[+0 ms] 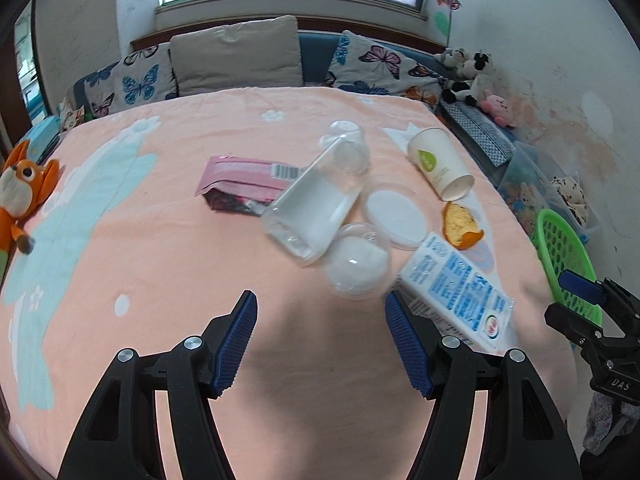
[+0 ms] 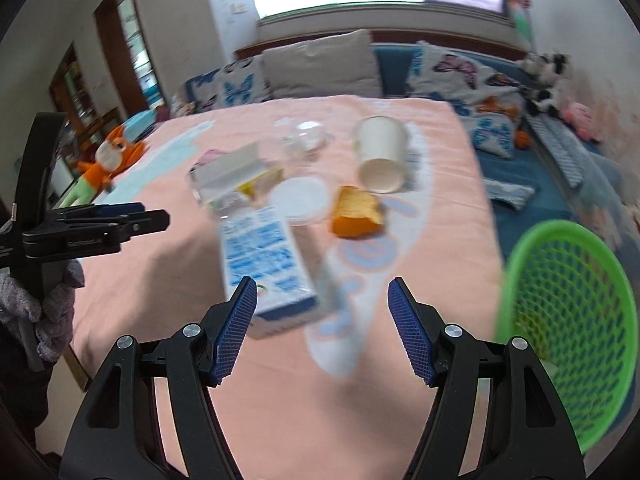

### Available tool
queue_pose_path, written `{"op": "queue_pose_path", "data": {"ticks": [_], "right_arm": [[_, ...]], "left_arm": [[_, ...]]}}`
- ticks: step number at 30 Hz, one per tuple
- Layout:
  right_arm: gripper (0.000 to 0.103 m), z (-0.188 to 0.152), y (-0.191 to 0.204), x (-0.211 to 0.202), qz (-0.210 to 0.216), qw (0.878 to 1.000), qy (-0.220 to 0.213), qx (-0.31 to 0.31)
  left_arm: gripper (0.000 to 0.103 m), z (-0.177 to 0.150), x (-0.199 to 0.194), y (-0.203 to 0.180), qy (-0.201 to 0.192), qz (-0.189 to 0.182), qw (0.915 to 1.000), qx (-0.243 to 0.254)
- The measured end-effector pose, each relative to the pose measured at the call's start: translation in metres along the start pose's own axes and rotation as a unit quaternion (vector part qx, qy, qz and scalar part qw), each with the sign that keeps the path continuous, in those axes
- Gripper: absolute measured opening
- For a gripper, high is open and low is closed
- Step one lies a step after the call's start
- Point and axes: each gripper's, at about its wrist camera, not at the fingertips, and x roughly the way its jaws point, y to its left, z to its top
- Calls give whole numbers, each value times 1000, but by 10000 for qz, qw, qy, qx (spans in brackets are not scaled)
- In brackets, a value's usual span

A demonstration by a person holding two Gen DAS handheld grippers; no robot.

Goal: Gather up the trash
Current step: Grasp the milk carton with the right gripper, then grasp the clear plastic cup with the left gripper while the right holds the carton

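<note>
Trash lies on a pink bedspread (image 1: 140, 240): a blue-and-white milk carton (image 1: 456, 284) (image 2: 264, 264), a clear plastic cup (image 1: 316, 208) on its side, a clear dome lid (image 1: 356, 266), a flat white lid (image 1: 396, 212) (image 2: 298, 198), a paper cup (image 1: 440, 164) (image 2: 380, 152), an orange peel (image 1: 460, 226) (image 2: 356, 214) and a pink packet (image 1: 244, 180). My left gripper (image 1: 320, 312) is open and empty, just short of the dome lid. My right gripper (image 2: 322, 300) is open and empty, its left finger beside the carton. A green mesh basket (image 2: 568, 320) (image 1: 564, 256) stands at the bed's right edge.
An orange fox plush (image 1: 24, 196) lies at the bed's left edge. Butterfly pillows (image 1: 132, 80) and a grey cushion (image 1: 236, 56) line the head. Stuffed toys (image 1: 472, 76) and plastic bins (image 1: 540, 184) sit along the right wall. The right wrist view is blurred.
</note>
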Motion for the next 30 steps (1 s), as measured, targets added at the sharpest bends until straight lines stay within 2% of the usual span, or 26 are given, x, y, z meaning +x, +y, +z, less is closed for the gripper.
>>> {"op": "queue_pose_path", "data": {"ticks": [8, 15, 18, 22, 24, 26, 30], "right_arm": [[69, 14, 23, 37, 243, 9981, 364, -440], [69, 25, 35, 67, 248, 9950, 585, -770], [74, 27, 37, 78, 262, 9941, 640, -836], [75, 30, 40, 89, 260, 9930, 706, -912], [75, 29, 40, 93, 280, 9926, 752, -916], [68, 29, 39, 95, 383, 9924, 789, -860], [68, 27, 36, 88, 396, 9935, 716, -793]], "left_arm": [[64, -8, 9, 17, 91, 76, 9998, -126], [64, -9, 18, 23, 161, 49, 9997, -181], [64, -9, 23, 22, 212, 8, 9996, -184], [63, -8, 30, 19, 247, -60, 9995, -163], [63, -7, 32, 16, 260, -94, 9995, -141], [62, -5, 35, 14, 274, -123, 9995, -126], [61, -3, 40, 8, 298, -185, 9993, -101]]}}
